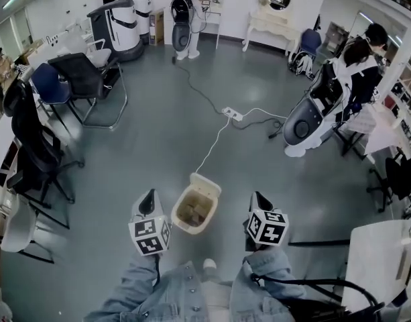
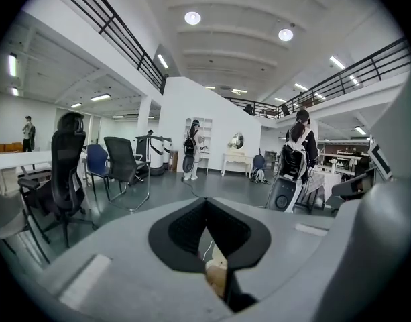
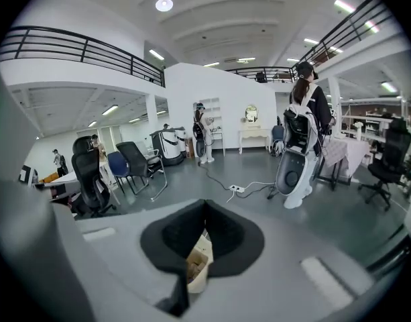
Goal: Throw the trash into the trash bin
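Observation:
A cream trash bin (image 1: 192, 213) stands on the grey floor right in front of me, lid (image 1: 206, 182) flipped up, with brownish trash inside. My left gripper (image 1: 149, 196) hangs in the air just left of the bin, my right gripper (image 1: 258, 198) just right of it, both pointing forward and above the bin's rim. In the left gripper view the black jaws of the left gripper (image 2: 205, 203) meet at their tips with nothing between them; the bin (image 2: 217, 274) shows through the gap below. The right gripper (image 3: 205, 206) looks the same, shut and empty, over the bin (image 3: 197, 263).
A white cable runs from the bin's far side to a power strip (image 1: 232, 114). Office chairs (image 1: 84, 76) line the left side. A white machine (image 1: 304, 121) and a person (image 1: 363, 59) are at the right. A white table (image 1: 376, 260) stands at the near right.

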The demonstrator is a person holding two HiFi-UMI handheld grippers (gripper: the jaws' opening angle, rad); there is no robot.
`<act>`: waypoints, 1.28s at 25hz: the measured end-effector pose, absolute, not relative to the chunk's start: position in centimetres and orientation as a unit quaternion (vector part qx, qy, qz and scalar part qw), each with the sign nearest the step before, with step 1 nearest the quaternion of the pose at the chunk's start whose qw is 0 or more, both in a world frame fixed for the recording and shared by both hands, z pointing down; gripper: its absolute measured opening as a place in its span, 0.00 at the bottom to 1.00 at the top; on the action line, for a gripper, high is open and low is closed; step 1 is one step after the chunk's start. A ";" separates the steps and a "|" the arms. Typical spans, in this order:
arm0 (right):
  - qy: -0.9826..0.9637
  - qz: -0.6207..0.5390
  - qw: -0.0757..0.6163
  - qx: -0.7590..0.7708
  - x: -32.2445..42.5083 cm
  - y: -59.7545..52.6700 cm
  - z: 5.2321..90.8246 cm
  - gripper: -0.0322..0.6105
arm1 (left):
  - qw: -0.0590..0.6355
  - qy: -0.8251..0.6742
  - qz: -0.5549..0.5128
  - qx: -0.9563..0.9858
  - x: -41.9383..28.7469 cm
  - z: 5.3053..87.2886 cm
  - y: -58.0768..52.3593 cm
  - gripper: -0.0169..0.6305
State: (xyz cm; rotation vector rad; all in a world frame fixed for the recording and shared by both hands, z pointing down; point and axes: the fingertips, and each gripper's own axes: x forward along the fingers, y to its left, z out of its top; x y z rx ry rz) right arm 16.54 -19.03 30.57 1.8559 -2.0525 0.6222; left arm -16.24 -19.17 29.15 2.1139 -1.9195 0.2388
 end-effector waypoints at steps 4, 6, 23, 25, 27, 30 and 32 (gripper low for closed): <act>-0.720 0.212 0.153 0.642 16.6 -19.1 30.4 0.05 | 0.134 -0.662 0.082 0.733 -15.5 29.0 -19.3 0.04; -0.725 0.211 0.154 0.638 16.4 -19.4 30.3 0.05 | 0.131 -0.662 0.084 0.733 -15.2 28.8 -19.5 0.04; -0.740 0.206 0.165 0.618 15.4 -20.8 30.4 0.05 | 0.134 -0.673 0.090 0.722 -15.0 29.1 -18.4 0.04; -0.741 0.205 0.165 0.618 15.5 -20.9 30.4 0.05 | 0.135 -0.675 0.090 0.720 -15.0 29.2 -18.3 0.04; -0.741 0.205 0.165 0.617 15.5 -21.0 30.4 0.05 | 0.137 -0.676 0.089 0.718 -15.1 29.3 -18.2 0.04; -0.742 0.205 0.166 0.616 15.3 -21.0 30.4 0.05 | 0.140 -0.679 0.088 0.715 -15.4 29.4 -18.1 0.04; -0.742 0.204 0.166 0.617 15.3 -21.1 30.3 0.05 | 0.141 -0.679 0.087 0.715 -15.5 29.4 -18.1 0.04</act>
